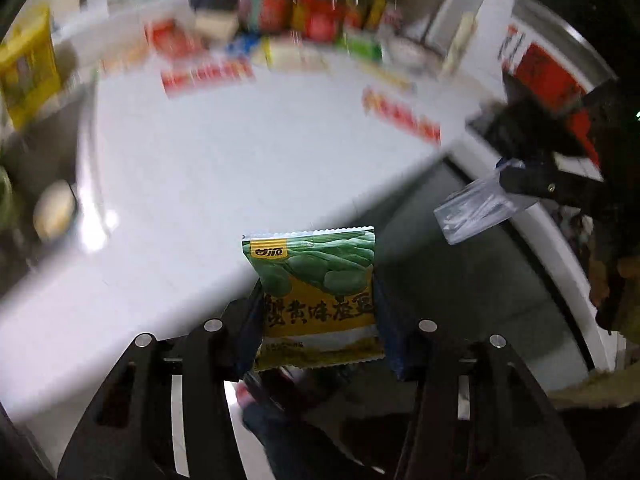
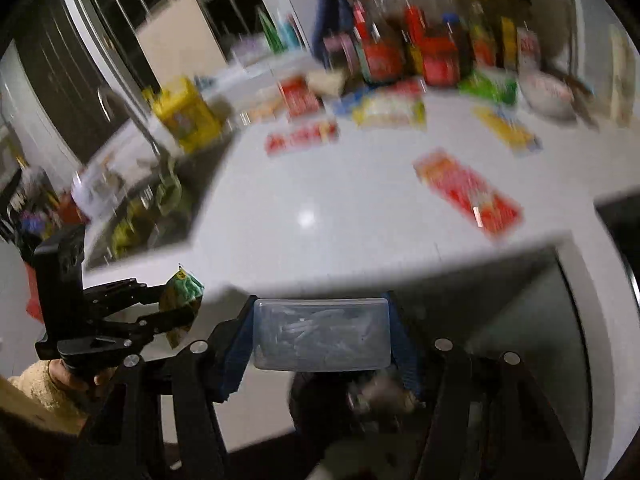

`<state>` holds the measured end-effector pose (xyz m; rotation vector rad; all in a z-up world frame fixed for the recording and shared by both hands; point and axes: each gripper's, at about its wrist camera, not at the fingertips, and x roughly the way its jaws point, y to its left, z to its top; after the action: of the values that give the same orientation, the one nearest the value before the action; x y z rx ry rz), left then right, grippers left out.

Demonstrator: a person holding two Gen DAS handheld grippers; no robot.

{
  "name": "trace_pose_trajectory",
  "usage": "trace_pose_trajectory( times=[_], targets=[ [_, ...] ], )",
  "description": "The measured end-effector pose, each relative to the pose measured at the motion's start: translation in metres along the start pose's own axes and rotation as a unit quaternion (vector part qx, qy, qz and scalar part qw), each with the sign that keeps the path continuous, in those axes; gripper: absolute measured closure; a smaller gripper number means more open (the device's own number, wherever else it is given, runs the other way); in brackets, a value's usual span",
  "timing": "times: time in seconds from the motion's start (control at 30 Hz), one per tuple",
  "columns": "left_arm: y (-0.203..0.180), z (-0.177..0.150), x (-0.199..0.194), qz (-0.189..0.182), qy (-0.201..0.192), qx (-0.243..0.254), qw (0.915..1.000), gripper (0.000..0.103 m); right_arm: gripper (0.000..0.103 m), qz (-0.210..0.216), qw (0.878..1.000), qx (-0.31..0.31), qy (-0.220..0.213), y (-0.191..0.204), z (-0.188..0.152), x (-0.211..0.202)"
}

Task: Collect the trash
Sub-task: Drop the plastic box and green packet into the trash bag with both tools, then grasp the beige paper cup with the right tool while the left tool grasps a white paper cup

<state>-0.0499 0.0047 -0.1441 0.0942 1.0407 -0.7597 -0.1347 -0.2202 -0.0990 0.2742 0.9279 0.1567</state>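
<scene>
Snack packet (image 1: 316, 300) sits between the left tool (image 1: 318, 312) fingers, plastic bag (image 2: 322, 334) between the right tool (image 2: 322, 336) fingers, both near of the desk (image 2: 340, 208) edge; wrappers (image 2: 468, 194) on it, bottles (image 2: 400, 52) far, sink (image 2: 148, 216) left.

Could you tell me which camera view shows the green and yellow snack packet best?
The left wrist view: the snack packet faces the camera, sharp, held in the left tool. In the right wrist view it appears small, crumpled and side-on at the left edge.

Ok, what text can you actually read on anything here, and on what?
"甘源": yellow logo tag on the green and yellow snack packet in the left tongs.
Large black characters across that packet: partly blurred, no sure reading.
Red packets on the counter: blurred, unreadable.
Clear packet in the right tongs: no text.
</scene>
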Motion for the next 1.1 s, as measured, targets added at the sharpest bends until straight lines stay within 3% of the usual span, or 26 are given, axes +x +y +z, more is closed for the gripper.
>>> trace_pose_trajectory(
  times=[0.07,0.2,0.3,0.4,0.47,0.5,0.53,0.57,0.77,0.87,0.93,1.1],
  targets=[
    [-0.008,-0.028,0.039,-0.011,0.032,-0.022,0.9992,0.054,0.042,-0.005,1.000,0.002,0.022,-0.015,-0.028,0.018],
    [-0.016,-0.065,0.112,0.006,0.082,-0.031,0.9961,0.054,0.042,-0.021,0.998,0.000,0.066,-0.047,-0.072,0.078],
    [-0.011,-0.082,0.173,0.034,0.110,-0.044,0.9924,0.043,0.042,-0.021,0.996,0.004,0.087,-0.071,-0.093,0.125],
    [-0.006,-0.084,0.214,0.049,0.138,-0.052,0.9879,0.038,0.042,-0.037,0.993,0.015,0.107,-0.092,-0.100,0.163],
    [-0.002,-0.082,0.227,0.061,0.147,-0.058,0.9856,0.029,0.041,-0.048,0.992,0.015,0.113,-0.102,-0.099,0.179],
    [-0.001,-0.081,0.228,0.068,0.147,-0.059,0.9851,0.026,0.028,-0.053,0.992,0.013,0.113,-0.104,-0.098,0.181],
    [-0.001,-0.080,0.228,0.070,0.144,-0.061,0.9852,0.025,0.011,-0.067,0.992,0.009,0.111,-0.105,-0.096,0.182],
    [-0.003,-0.083,0.224,0.071,0.141,-0.063,0.9854,0.025,0.009,-0.080,0.991,0.004,0.103,-0.107,-0.093,0.178],
    [-0.015,-0.063,0.165,0.080,0.099,-0.069,0.9894,0.025,0.009,-0.048,0.996,0.017,0.067,-0.107,-0.067,0.126],
    [-0.028,-0.044,0.106,0.090,0.049,-0.071,0.9922,0.025,0.009,-0.021,1.000,0.013,0.017,-0.091,-0.048,0.077],
    [-0.034,-0.025,0.061,0.101,0.007,-0.074,0.9921,0.015,0.006,-0.007,1.000,-0.004,-0.028,-0.071,-0.029,0.042],
    [-0.029,0.033,-0.018,0.176,-0.080,-0.069,0.9788,0.014,0.006,0.036,0.993,-0.022,-0.109,-0.037,0.030,0.000]
  ],
)
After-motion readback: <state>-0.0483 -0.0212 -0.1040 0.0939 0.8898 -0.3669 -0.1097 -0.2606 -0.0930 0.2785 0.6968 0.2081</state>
